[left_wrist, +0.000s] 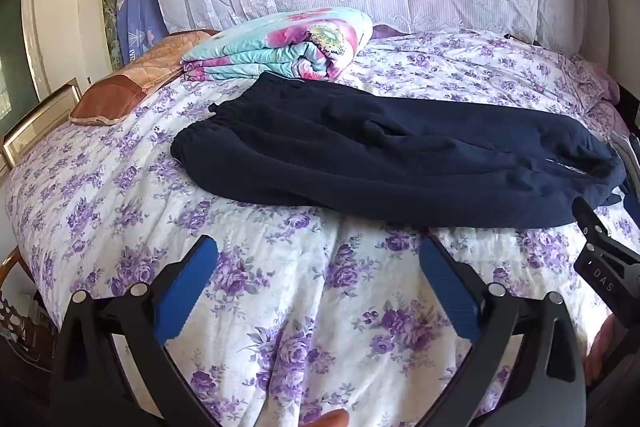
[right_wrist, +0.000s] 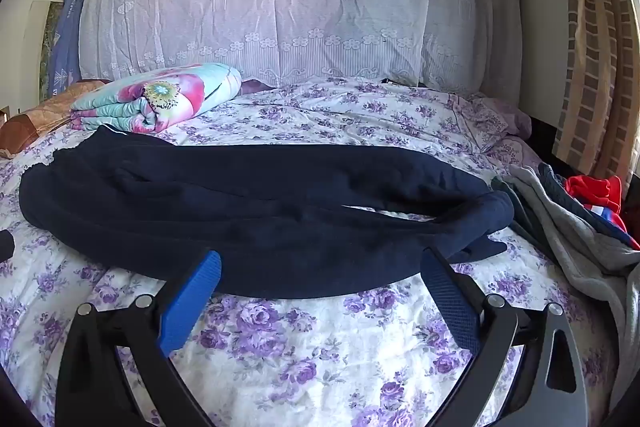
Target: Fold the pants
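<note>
Item: navy pants point(right_wrist: 256, 211), lying crosswise on the floral bed point(right_wrist: 304, 343), already doubled leg on leg; cuffs toward 9 o'clock, waistband point(right_wrist: 476, 215) toward 3 o'clock. Left gripper point(left_wrist: 318, 287) and right gripper point(right_wrist: 320, 301): fingers spread wide, holding nothing, both short of the cloth. You should probably pinch both layers at one end, lift low, and carry it squarely over the other end. Hazard: grey garment point(right_wrist: 576, 227) just beside the waistband.
</note>
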Demonstrator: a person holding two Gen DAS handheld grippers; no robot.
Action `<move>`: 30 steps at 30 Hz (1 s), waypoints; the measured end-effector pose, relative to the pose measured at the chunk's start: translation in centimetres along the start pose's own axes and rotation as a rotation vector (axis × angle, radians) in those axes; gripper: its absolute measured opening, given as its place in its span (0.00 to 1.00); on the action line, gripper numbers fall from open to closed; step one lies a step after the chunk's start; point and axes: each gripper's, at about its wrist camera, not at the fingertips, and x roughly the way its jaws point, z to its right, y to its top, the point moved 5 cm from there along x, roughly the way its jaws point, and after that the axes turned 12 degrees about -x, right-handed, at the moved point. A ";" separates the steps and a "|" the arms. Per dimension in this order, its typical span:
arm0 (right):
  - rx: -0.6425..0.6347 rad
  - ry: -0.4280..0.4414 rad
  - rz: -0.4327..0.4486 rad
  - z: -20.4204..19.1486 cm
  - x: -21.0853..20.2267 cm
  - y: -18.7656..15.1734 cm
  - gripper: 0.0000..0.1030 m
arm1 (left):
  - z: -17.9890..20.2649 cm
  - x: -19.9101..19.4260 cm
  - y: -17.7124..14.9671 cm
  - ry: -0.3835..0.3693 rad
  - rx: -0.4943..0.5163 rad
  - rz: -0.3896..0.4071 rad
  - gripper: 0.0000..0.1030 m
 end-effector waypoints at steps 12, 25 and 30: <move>0.003 0.006 -0.014 -0.1 0.3 -0.3 0.97 | -0.3 -0.6 -0.1 -0.003 -0.010 0.010 0.96; 0.007 0.017 -0.029 -0.2 0.9 -0.8 0.97 | -0.4 -0.6 -0.1 -0.002 -0.011 0.010 0.96; 0.008 0.019 -0.030 -0.3 0.9 -0.8 0.97 | -0.4 -0.6 -0.1 -0.003 -0.011 0.009 0.96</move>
